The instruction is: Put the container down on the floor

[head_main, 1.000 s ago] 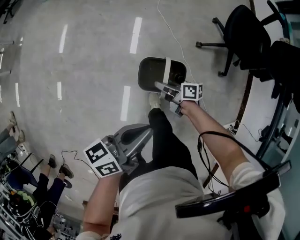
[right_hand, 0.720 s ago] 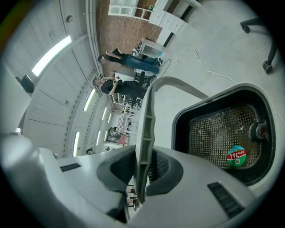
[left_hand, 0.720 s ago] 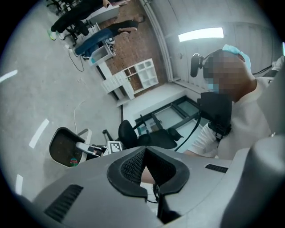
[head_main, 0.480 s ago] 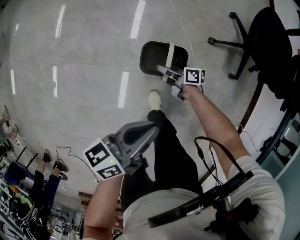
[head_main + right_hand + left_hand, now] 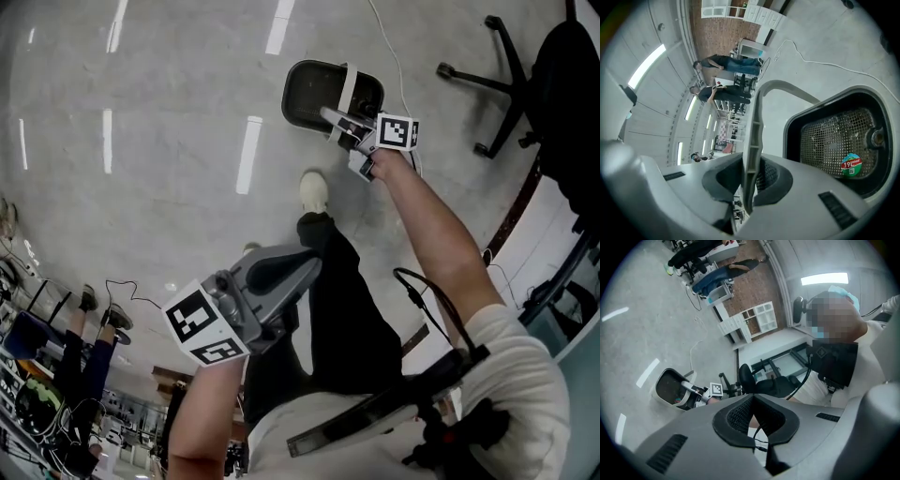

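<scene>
The right tongs [image 5: 749, 180] are clamped on the thin white handle [image 5: 755, 123] of a dark, mesh-lined container [image 5: 834, 133], which hangs low over the grey floor [image 5: 159, 131], just beyond the person's white shoe [image 5: 314, 190]; contact with the floor cannot be told. The left tongs [image 5: 753, 401] are closed together, empty, well apart from it.

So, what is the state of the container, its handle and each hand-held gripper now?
container: top open, hangs by its handle; contact with the floor unclear.
handle: raised, clamped.
right hand-held gripper: shut on the handle.
left hand-held gripper: shut, nothing between its jaws.
</scene>
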The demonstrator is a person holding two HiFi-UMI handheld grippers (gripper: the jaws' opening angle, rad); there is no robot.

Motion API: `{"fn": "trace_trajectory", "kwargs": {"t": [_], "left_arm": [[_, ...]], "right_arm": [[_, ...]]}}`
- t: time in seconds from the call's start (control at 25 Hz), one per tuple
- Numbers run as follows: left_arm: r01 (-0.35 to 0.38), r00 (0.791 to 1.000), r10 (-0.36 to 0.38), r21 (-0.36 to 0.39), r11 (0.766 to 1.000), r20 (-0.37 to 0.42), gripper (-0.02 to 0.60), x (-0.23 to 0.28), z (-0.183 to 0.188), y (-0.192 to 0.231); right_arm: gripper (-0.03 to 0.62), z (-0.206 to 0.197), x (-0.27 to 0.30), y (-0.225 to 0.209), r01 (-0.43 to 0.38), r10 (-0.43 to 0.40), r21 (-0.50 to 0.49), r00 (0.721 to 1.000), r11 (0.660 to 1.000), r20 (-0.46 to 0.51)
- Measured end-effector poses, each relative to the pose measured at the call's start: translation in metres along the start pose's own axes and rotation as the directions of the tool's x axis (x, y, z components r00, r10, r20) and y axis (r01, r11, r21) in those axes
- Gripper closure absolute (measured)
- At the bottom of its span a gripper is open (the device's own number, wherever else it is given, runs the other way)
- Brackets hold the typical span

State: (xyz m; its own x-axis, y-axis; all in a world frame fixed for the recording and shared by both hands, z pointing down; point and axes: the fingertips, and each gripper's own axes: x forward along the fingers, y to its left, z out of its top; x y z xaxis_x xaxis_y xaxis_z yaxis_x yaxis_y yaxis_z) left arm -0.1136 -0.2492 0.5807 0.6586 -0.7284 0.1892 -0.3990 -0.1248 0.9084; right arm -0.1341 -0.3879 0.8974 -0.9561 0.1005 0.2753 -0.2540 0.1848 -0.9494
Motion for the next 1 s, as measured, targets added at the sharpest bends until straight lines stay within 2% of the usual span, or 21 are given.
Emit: {"fn": "trace_trajectory", "kwargs": {"t": [0.16,0.28,0.56,0.64,0.72,1.0], "left_arm": [[-0.005,1.000,0.005,-0.003,1.000,0.008,0.572,0.001,-0.002,0.003],[0.000,1.000,0.000,-0.001,1.000,0.002,0.572,0.005,-0.003,0.003],[0.004,1.000,-0.004,-0.011,1.000,-0.008,0.572,0.004,-0.010,0.004],[0.008,1.000,-0.008,-0.017,1.000,-0.012,0.572,0.004,-0.013,0.004],[0.009,1.000,-0.009,-0.019,1.000,-0.014,0.572,0.004,-0.014,0.005],[0.016,1.000,-0.016,-0.024,1.000,-0.018,0.572,0.004,-0.015,0.009]], "right_arm": [[0.557,0.000,0.005,0.010,-0.073,0.073,0.016,0.997,0.997,0.018],[0.557,0.002,-0.001,0.001,-0.033,0.033,-0.013,0.999,0.999,0.010],[0.556,0.000,0.000,0.002,-0.041,0.040,-0.057,0.999,0.998,-0.020],[0.531,0.000,-0.001,0.000,-0.033,0.031,-0.070,0.999,0.997,-0.029],[0.474,0.000,0.001,0.000,-0.042,0.040,-0.065,0.999,0.997,-0.036],[0.405,-0.003,0.000,-0.003,-0.040,0.037,-0.062,0.998,0.997,-0.048]]}}
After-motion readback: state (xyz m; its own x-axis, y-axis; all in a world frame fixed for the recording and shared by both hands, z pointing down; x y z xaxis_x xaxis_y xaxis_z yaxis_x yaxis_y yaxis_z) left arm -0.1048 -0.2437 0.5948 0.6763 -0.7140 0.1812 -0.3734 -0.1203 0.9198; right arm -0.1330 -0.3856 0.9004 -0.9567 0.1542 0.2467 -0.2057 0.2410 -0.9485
